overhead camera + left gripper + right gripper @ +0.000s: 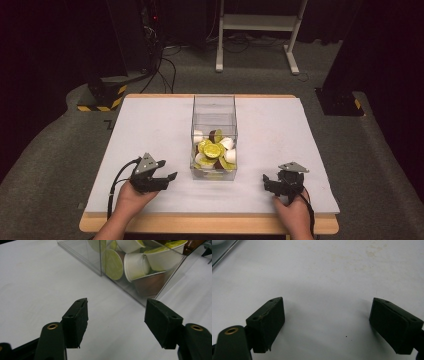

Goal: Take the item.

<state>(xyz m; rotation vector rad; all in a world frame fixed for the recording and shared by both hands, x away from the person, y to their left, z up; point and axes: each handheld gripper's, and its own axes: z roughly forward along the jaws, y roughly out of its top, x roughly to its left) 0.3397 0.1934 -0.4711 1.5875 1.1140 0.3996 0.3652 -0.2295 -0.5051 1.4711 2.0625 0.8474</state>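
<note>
Beside the clear box point(214, 115), left hand-held gripper point(170, 178) low, jaws apart, empty.

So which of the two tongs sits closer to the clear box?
The left tongs, angled toward the clear box; the right tongs rest farther off.

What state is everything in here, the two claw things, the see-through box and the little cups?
Left gripper: open, empty, beside the box.
Right gripper: open, empty, over bare table.
Clear box: upright, no lid on top, partly filled.
Capsules: piled inside the box, lying at mixed angles.
</note>
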